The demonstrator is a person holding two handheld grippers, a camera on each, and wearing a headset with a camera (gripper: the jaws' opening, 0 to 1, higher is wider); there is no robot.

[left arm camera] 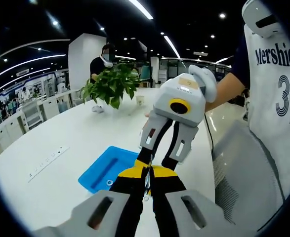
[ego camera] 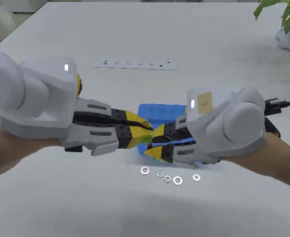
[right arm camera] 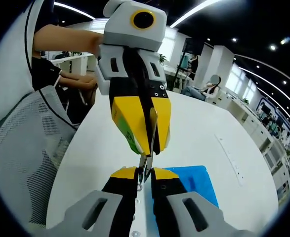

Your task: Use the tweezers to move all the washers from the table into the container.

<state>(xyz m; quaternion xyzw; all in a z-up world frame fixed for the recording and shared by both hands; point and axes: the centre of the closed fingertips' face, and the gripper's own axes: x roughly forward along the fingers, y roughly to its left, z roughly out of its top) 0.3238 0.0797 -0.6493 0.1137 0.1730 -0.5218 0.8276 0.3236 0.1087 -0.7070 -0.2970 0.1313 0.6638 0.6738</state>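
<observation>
Several small steel washers (ego camera: pixel 167 178) lie in a loose row on the white table (ego camera: pixel 194 54), just in front of a shallow blue container (ego camera: pixel 154 112). One washer (left arm camera: pixel 109 182) lies inside the container (left arm camera: pixel 103 170). My left gripper (ego camera: pixel 145 130) and right gripper (ego camera: pixel 153 140) meet tip to tip above the container's near edge. Thin metal tweezers (right arm camera: pixel 151 129) run between the left gripper's yellow jaws down into my right gripper (right arm camera: pixel 144 173), and both pairs of jaws are shut on them. My left gripper (left arm camera: pixel 148 174) is closed, facing the right gripper's body (left arm camera: pixel 179 98).
A white power strip (ego camera: pixel 135 64) lies further back on the table. A potted plant (ego camera: pixel 289 17) stands at the far right corner. A grey mesh chair (right arm camera: pixel 21 158) is beside the table, and people stand or sit in the background.
</observation>
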